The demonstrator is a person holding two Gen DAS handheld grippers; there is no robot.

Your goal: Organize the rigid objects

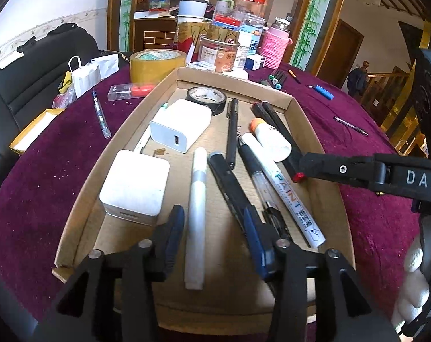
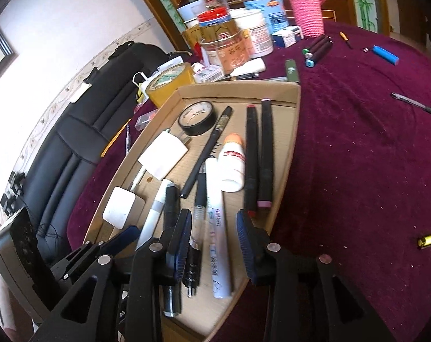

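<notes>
Both grippers hover wide open and empty over the near end of the cardboard tray (image 1: 320, 131): the left gripper (image 1: 212, 228) straddles a white marker (image 1: 196, 208), its long axis running straight away between the jaws. The right gripper (image 2: 215, 236) sits over the paint pen (image 2: 218, 228), lying likewise lengthwise, so each tool is nearest its own pen.

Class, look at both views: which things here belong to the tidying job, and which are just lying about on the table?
Part of the job:
cardboard tray
two white chargers
black tape roll
glue bottle
paint marker
pens in the tray
loose pen and blue lighter, likely next

Just lying about:
brown tape roll
pink knitted bottle
jars and boxes
</notes>
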